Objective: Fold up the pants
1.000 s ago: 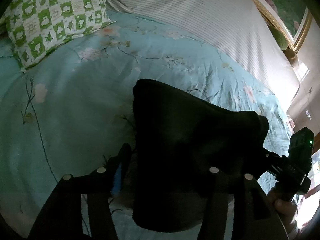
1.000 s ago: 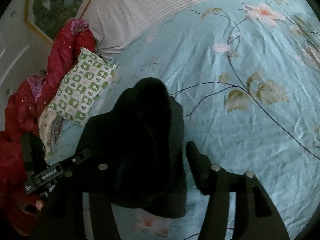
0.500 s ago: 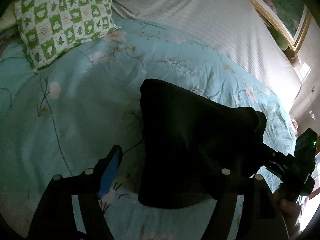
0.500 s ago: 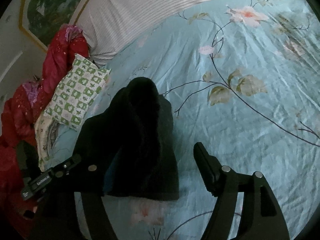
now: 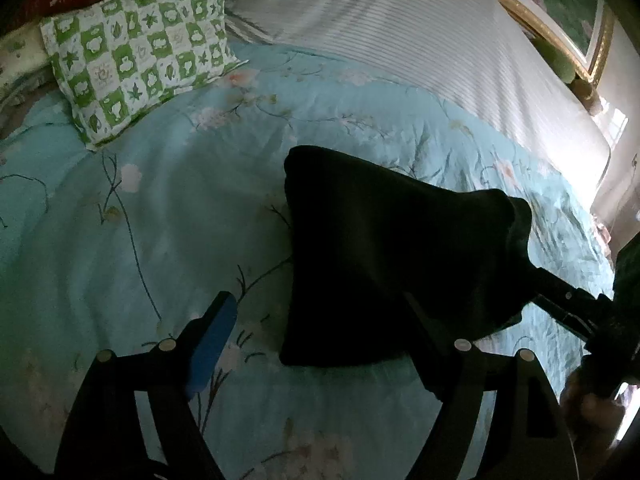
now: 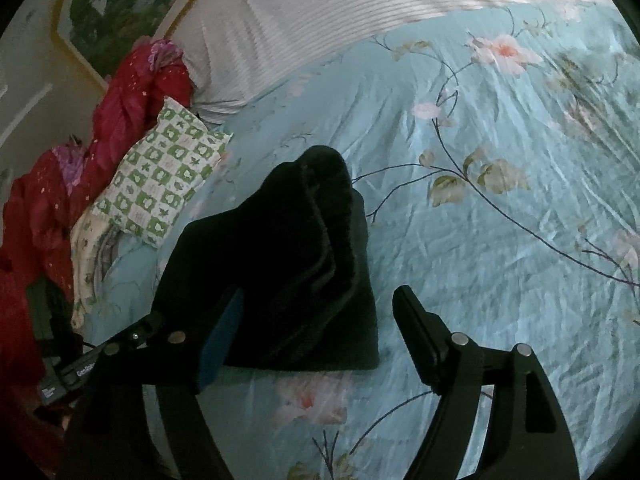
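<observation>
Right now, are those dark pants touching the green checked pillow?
Apart. The left wrist view shows a wide stretch of bare blue bedspread between the pants and the pillow; the right wrist view shows that gap too.

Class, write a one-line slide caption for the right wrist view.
Open right gripper, jaws just widened, above folded black pants on a floral blue bedspread.

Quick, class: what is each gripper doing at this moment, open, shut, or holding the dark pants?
Left gripper: open, jaws just been opening, holding nothing; pants lie free.
Right gripper: open, jaws just been opening, holding nothing.
</observation>
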`<state>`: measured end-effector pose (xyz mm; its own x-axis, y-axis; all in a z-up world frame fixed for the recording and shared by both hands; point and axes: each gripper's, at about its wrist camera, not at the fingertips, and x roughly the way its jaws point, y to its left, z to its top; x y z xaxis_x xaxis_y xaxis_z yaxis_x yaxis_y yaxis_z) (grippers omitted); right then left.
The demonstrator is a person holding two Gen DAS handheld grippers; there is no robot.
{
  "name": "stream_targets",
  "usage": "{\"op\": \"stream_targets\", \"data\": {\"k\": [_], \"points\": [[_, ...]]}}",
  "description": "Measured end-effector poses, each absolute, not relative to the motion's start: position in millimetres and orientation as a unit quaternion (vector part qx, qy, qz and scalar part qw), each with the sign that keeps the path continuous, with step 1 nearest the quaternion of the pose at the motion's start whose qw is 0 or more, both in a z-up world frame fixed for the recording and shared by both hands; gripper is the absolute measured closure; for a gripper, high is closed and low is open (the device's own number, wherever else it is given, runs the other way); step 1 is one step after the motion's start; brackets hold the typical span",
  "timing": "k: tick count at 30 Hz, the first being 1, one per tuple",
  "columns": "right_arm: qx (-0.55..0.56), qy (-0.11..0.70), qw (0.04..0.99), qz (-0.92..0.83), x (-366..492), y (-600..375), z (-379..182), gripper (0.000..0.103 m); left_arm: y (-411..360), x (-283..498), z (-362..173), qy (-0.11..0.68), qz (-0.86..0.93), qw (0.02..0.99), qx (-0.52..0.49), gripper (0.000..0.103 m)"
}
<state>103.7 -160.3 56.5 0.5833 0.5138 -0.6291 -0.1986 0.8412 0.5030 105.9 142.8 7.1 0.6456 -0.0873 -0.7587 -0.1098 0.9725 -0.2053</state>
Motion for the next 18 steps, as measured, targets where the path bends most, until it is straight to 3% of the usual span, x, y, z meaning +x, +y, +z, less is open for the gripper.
{"op": "stream_targets", "data": {"k": [5, 18], "points": [[0.165, 0.396, 0.879, 0.207, 91.5, -151.5, 64.4, 0.015, 133.3, 95.6, 8.9, 0.416, 0.012, 0.904, -0.095, 0.020], [0.072, 0.354, 0.912, 0.196, 59.7, -126.7, 73.1, 0.012, 121.9, 66.9, 13.7, 0.399, 0.062, 0.913, -0.058, 0.019]]}}
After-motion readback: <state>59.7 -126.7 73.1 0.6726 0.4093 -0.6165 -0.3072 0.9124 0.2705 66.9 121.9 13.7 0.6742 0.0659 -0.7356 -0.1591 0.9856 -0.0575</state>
